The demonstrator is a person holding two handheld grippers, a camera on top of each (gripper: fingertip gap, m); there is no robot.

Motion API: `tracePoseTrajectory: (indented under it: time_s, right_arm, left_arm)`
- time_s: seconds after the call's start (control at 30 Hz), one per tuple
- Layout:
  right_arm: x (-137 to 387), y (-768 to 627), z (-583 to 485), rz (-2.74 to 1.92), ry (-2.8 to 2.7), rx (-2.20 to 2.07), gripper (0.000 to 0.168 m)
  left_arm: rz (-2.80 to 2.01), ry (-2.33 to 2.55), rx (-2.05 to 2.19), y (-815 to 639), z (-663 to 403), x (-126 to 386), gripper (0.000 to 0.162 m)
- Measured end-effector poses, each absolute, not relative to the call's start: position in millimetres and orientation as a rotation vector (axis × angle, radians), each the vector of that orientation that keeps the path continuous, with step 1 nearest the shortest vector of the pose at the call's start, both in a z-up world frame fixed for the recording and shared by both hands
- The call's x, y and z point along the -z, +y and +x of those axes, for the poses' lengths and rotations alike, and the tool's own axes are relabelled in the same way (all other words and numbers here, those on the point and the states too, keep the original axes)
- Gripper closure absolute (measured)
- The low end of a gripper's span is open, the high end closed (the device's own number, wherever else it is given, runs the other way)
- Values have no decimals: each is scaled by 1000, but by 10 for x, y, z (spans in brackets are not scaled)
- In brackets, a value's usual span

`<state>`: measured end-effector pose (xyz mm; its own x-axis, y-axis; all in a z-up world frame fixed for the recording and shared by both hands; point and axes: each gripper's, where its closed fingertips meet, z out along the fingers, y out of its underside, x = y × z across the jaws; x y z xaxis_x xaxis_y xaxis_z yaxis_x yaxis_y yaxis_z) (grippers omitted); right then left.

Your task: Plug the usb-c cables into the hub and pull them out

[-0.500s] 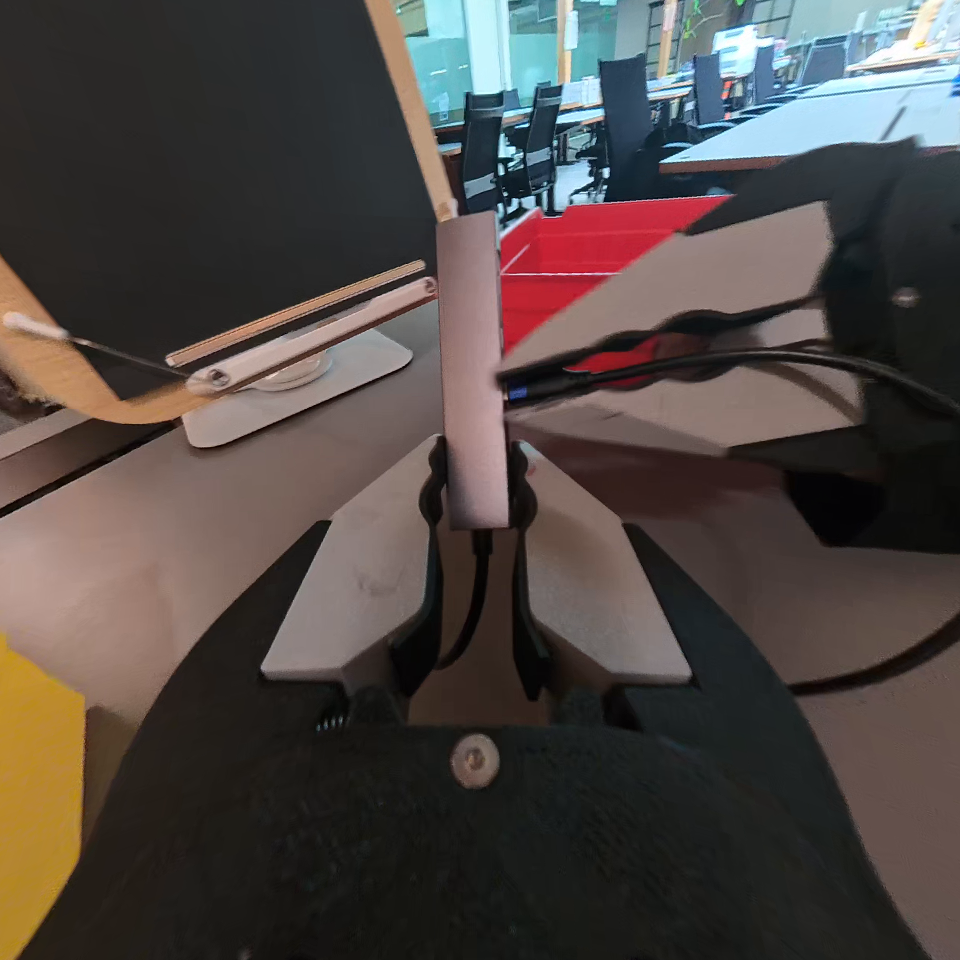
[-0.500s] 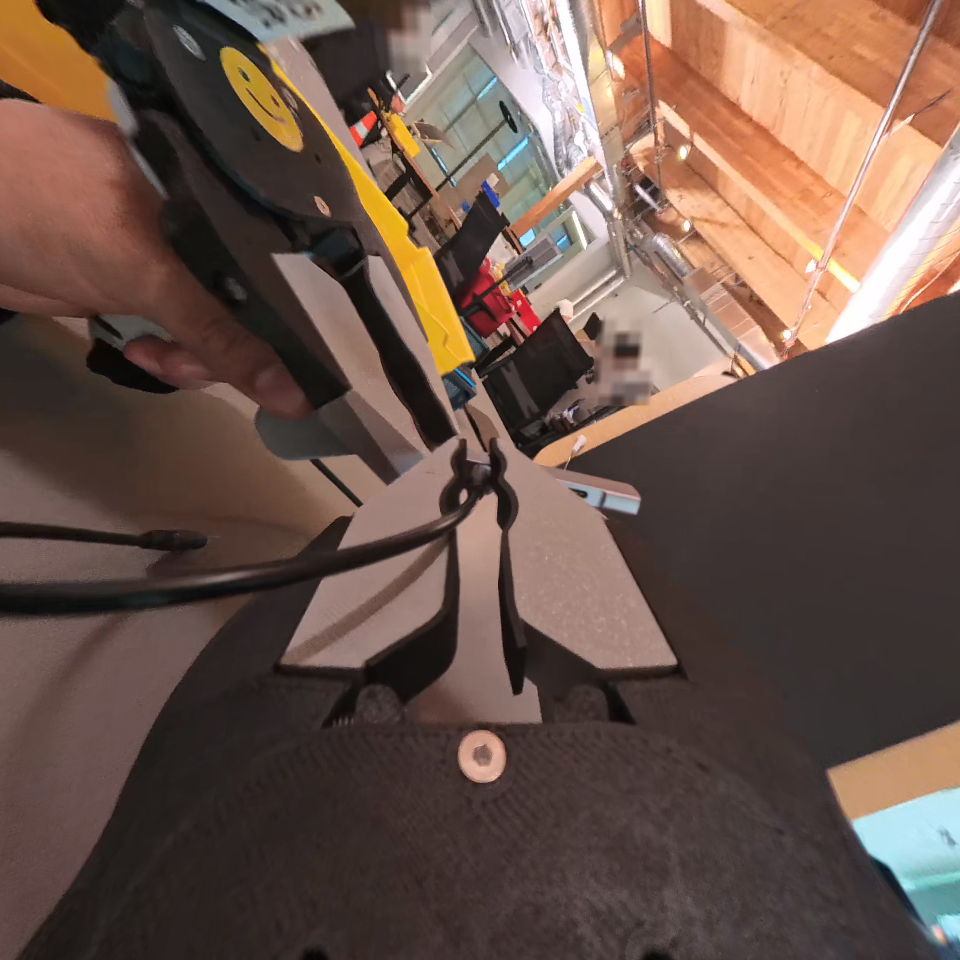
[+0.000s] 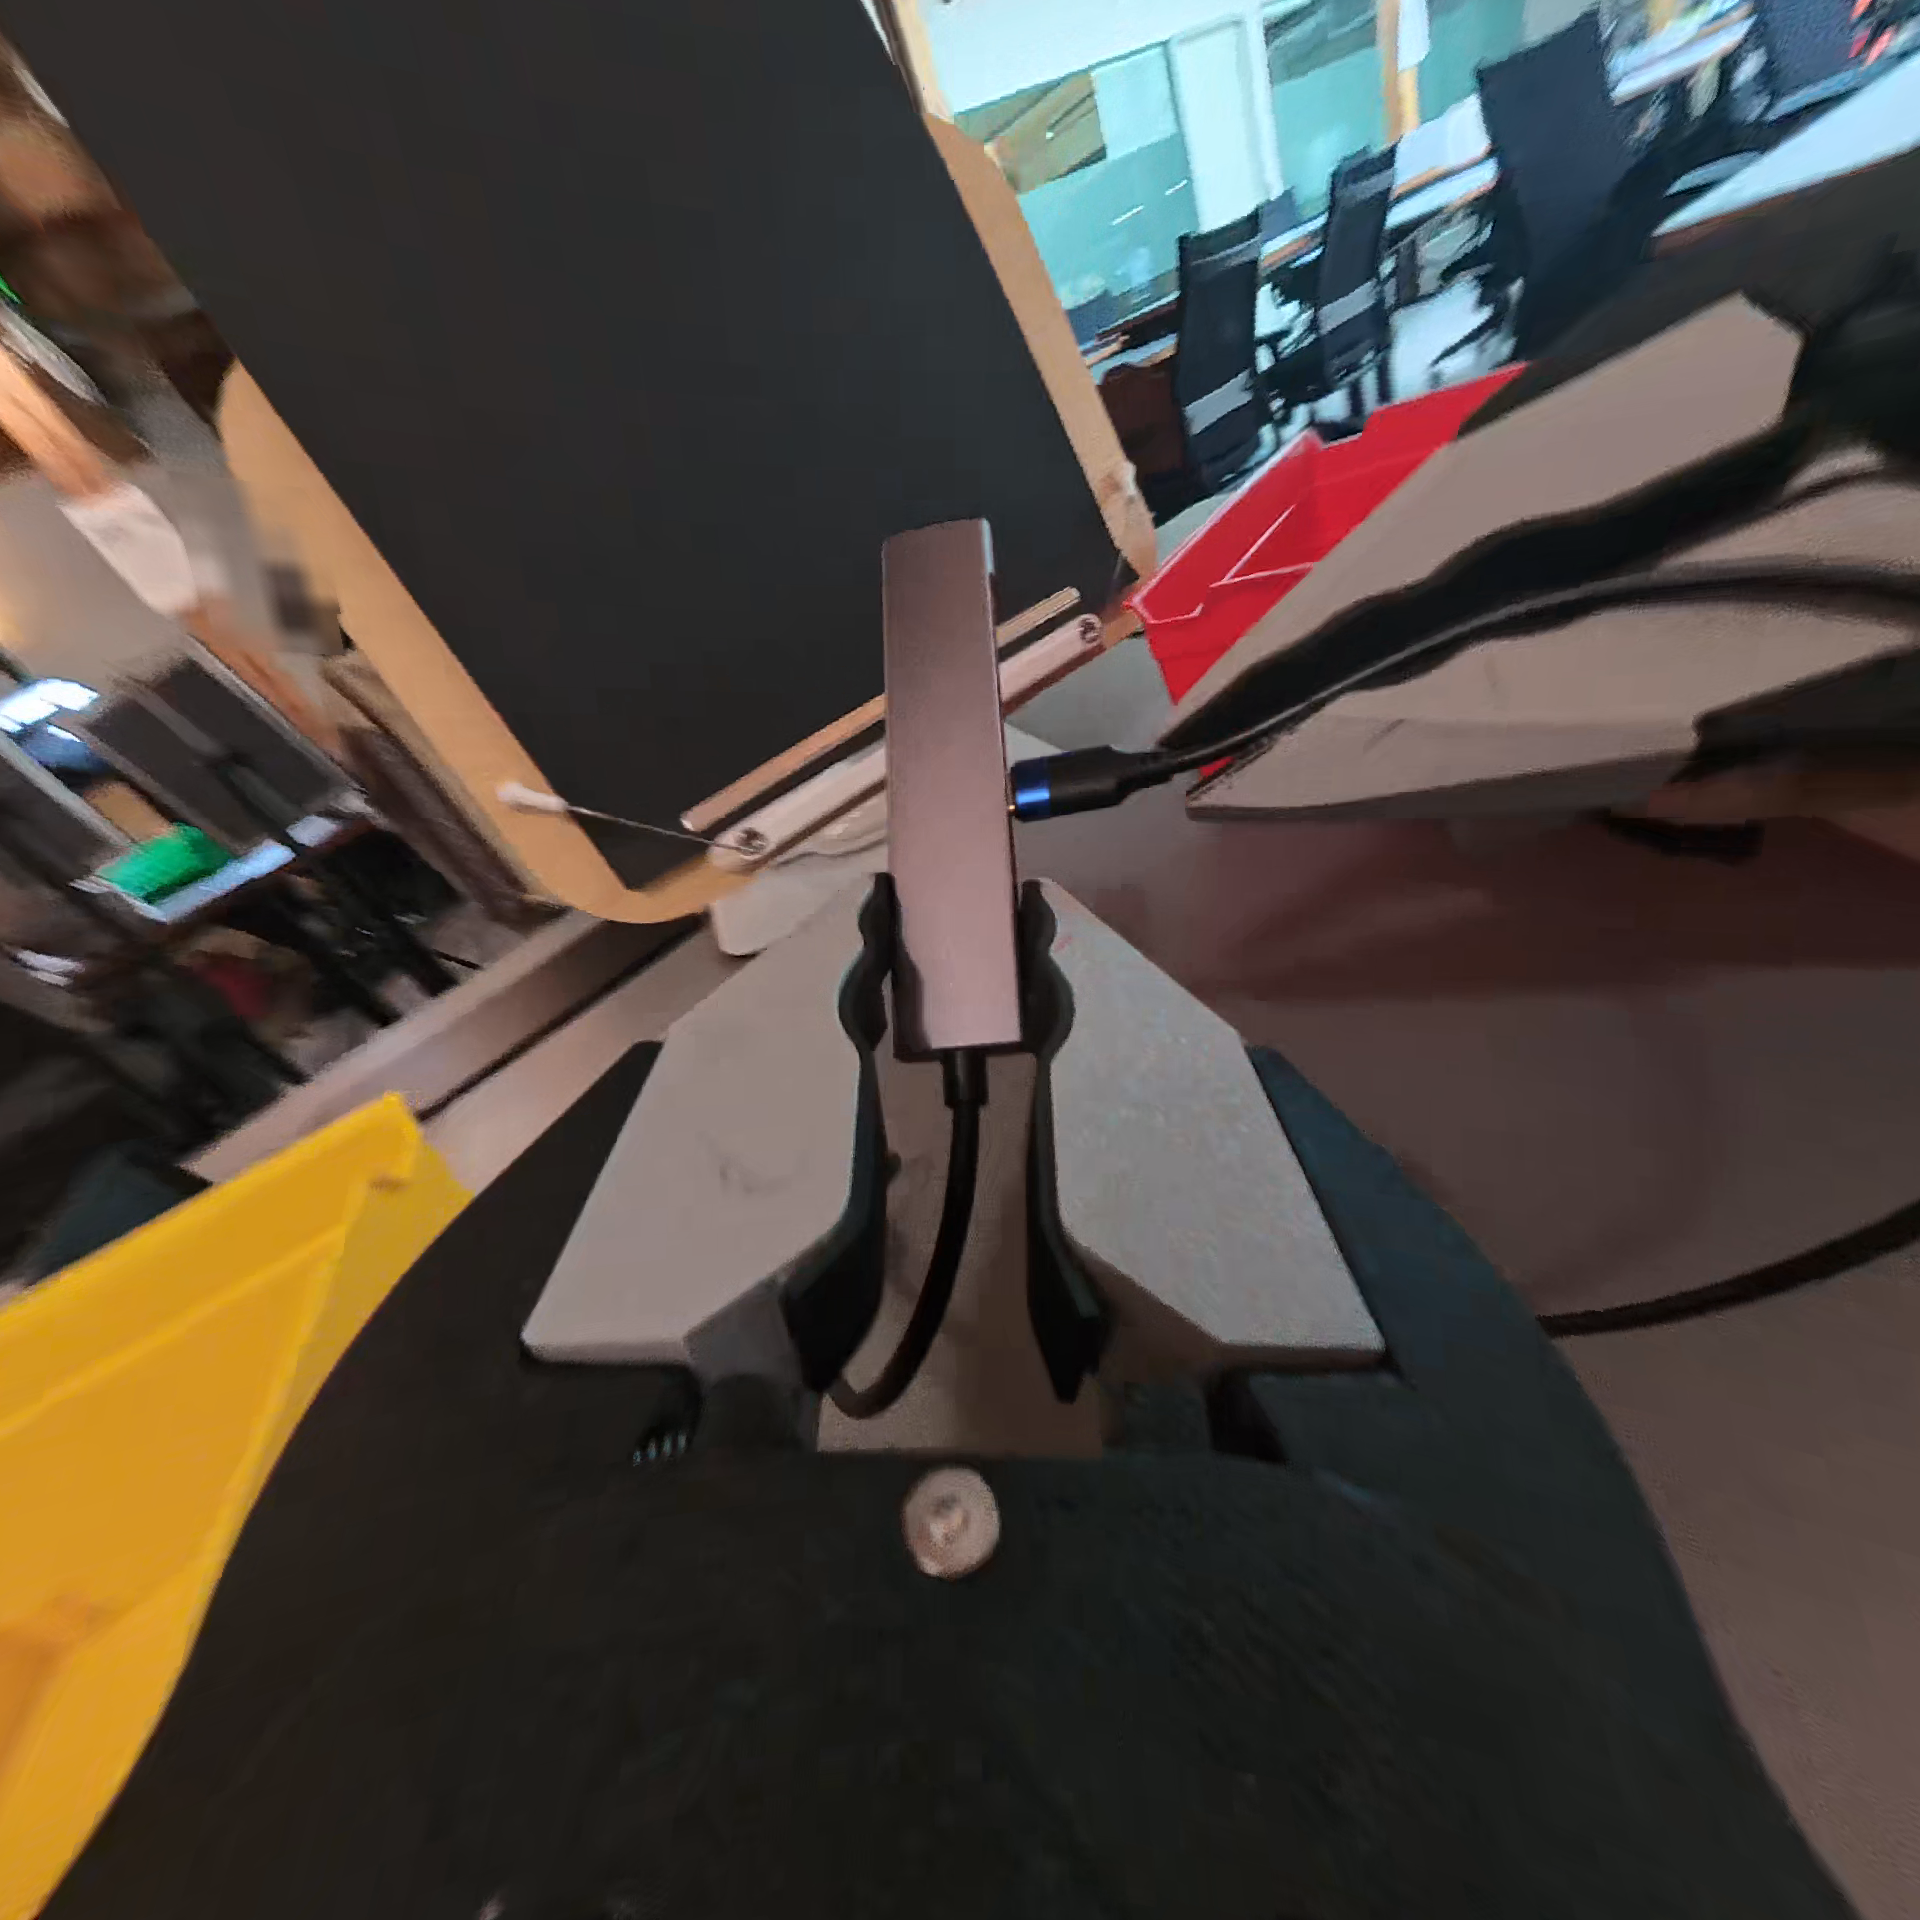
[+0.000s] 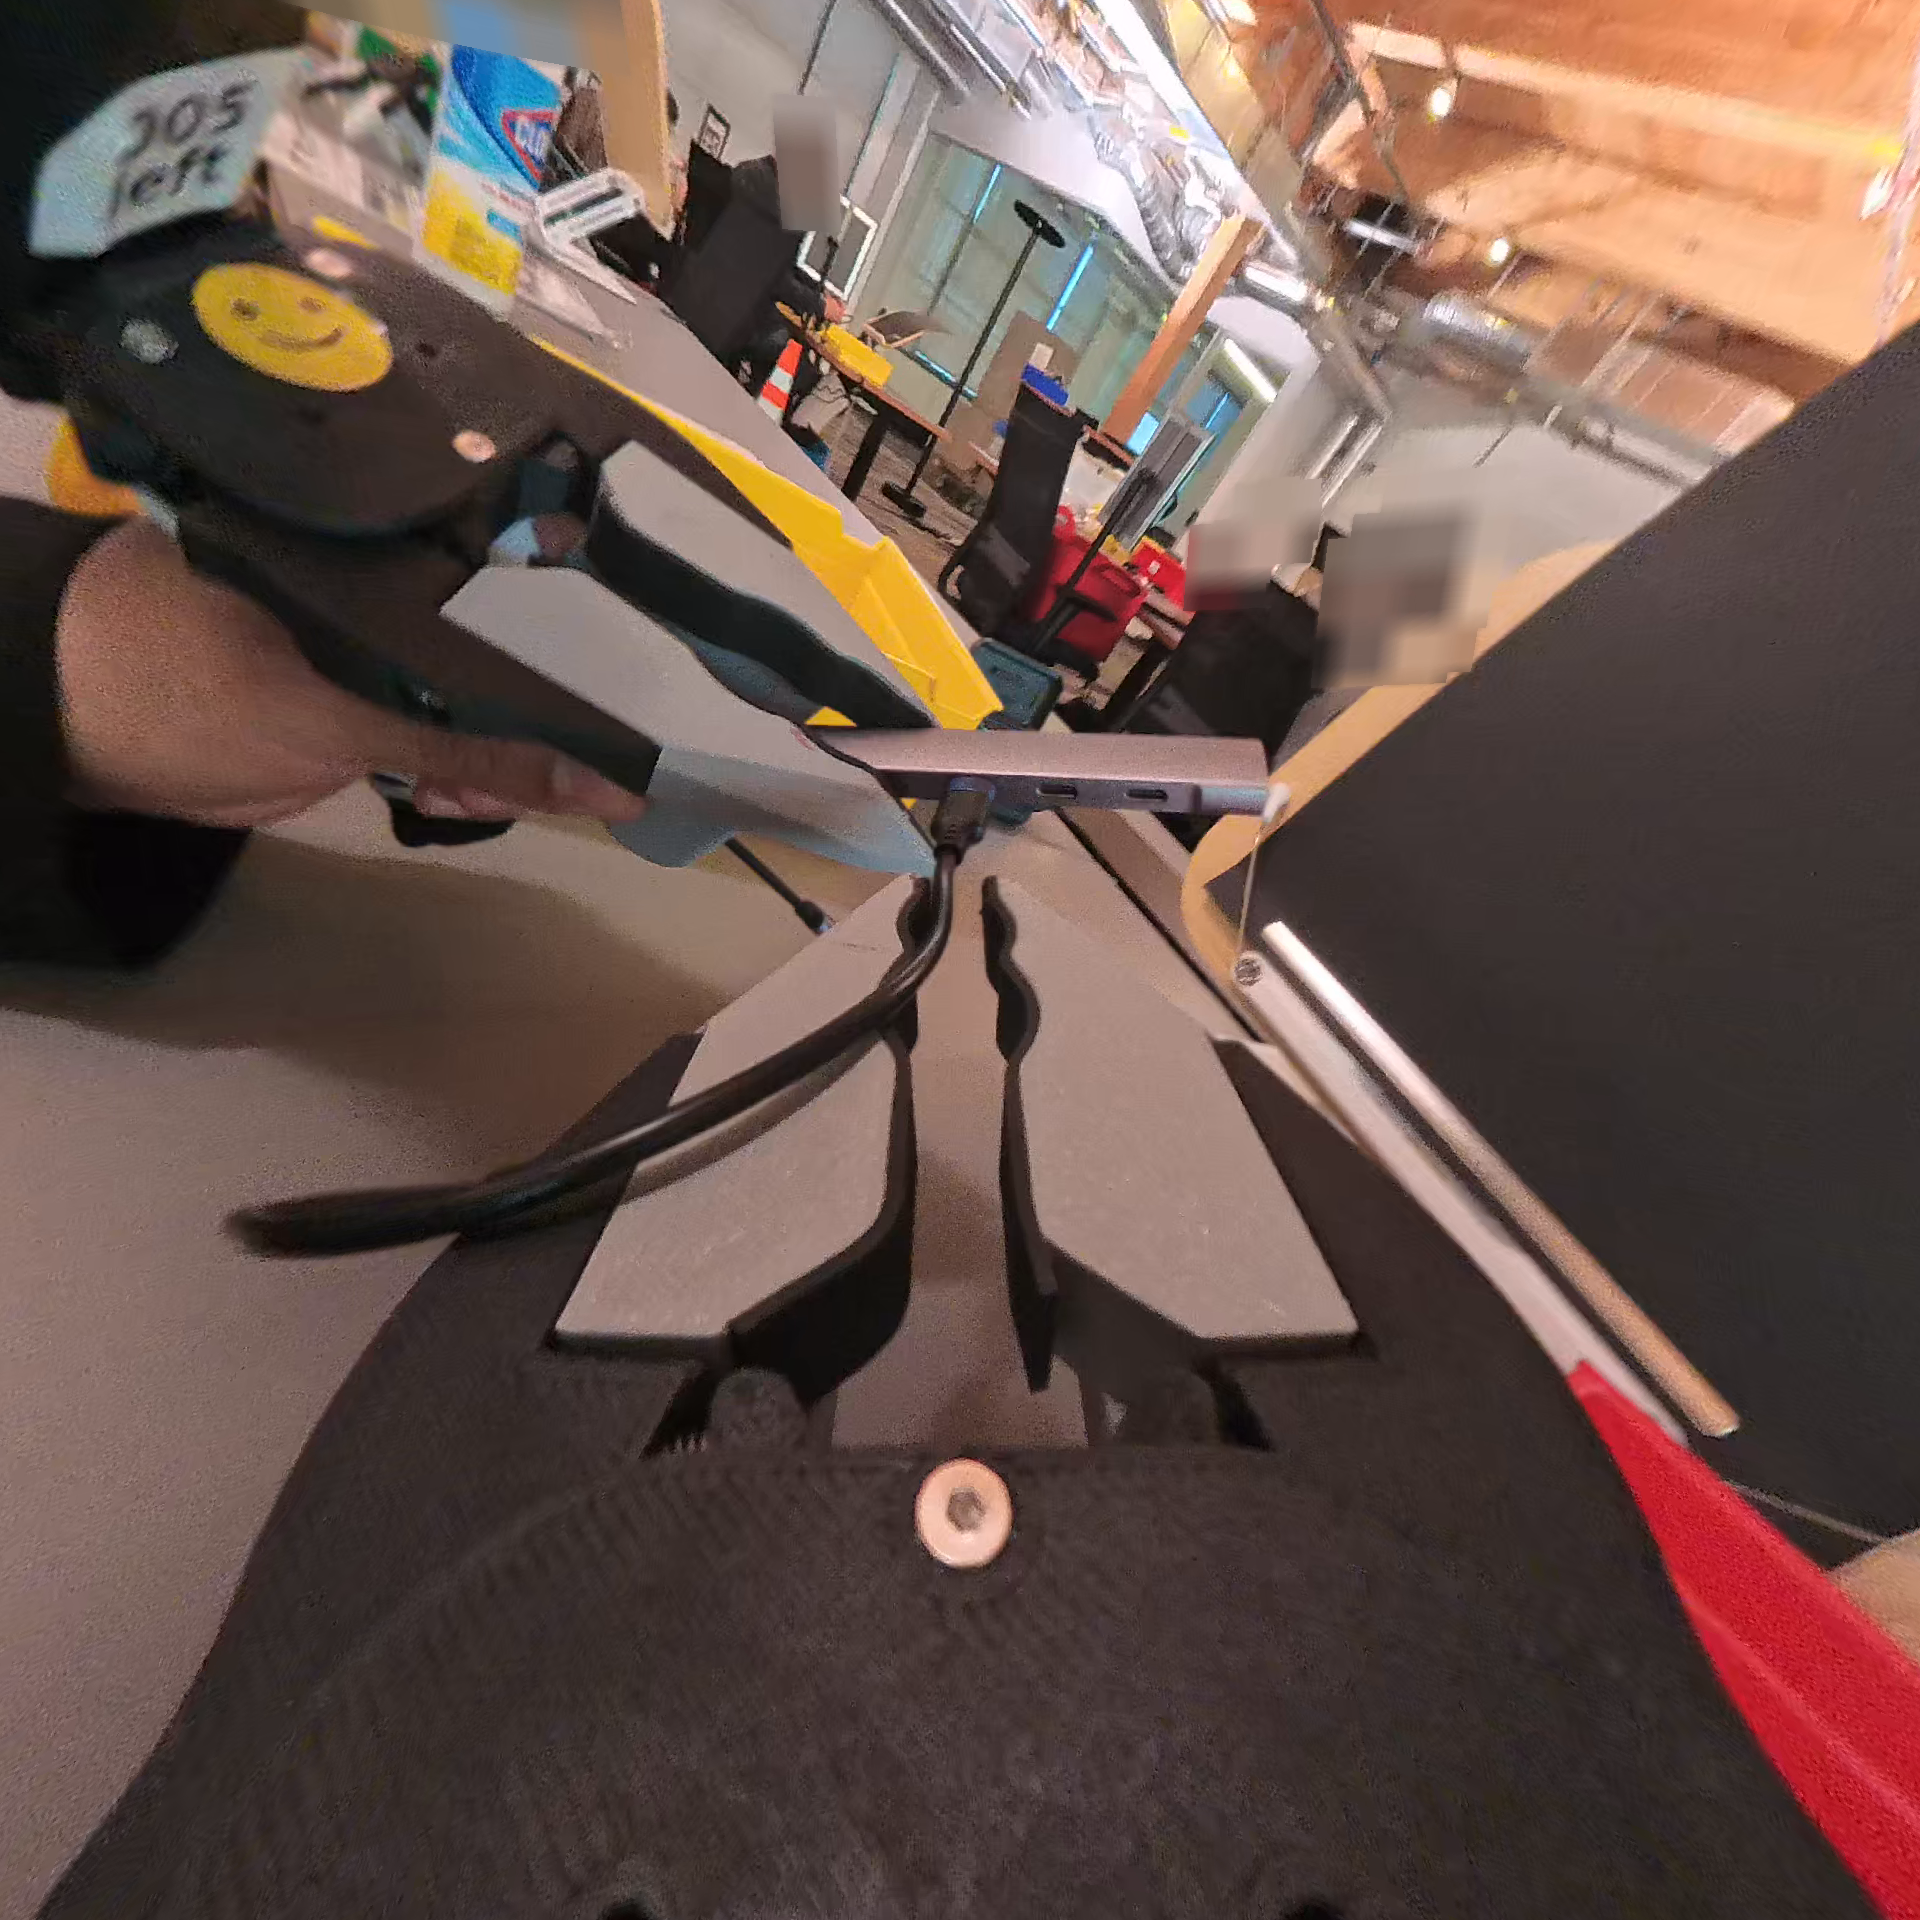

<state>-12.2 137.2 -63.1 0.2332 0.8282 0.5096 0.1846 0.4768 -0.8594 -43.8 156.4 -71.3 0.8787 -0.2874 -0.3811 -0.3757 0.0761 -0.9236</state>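
Gripping the hub (image 3: 948, 790) upright above the table (image 3: 1558, 1091), the left tool (image 3: 951, 940) is clamped on it — the cable (image 3: 1081, 781) is plugged into its side, the right tool (image 4: 954, 902) slack beside the cable.

Pale tag (image 4: 145, 145) with handwritten marks on left claw (image 4: 883, 821) body; yellow smiley sticker (image 4: 291, 324) beside it (wordless); printed carton (image 4: 488, 156) behind, blurred.

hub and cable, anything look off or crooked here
Nothing stands out. The hub sits straight in the left gripper, and the cable plug enters its side port squarely. The right gripper is open.
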Motion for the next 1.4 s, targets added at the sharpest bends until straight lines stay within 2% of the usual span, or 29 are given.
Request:
tracePoseTrajectory:
  time_s: [0.17, 0.33, 0.83, 1.4]
  right_arm:
    - [659, 1420, -155, -1085, -1259, -616, 145]
    - [723, 1466, -218, -1075, -1272, -503, 159]
    - [840, 1501, -236, -1044, -1355, -342, 158]
    - [920, 1608, -281, -1120, -1352, -182, 161]
  left_arm:
    - [-1523, 613, -212, 1595, -410, 780, 140]
    - [-1508, 648, -186, 1578, -277, 791, 140]
    - [-1579, 682, -220, 1660, -269, 1013, 138]
    - [-1663, 594, -285, 1705, -431, 975, 142]
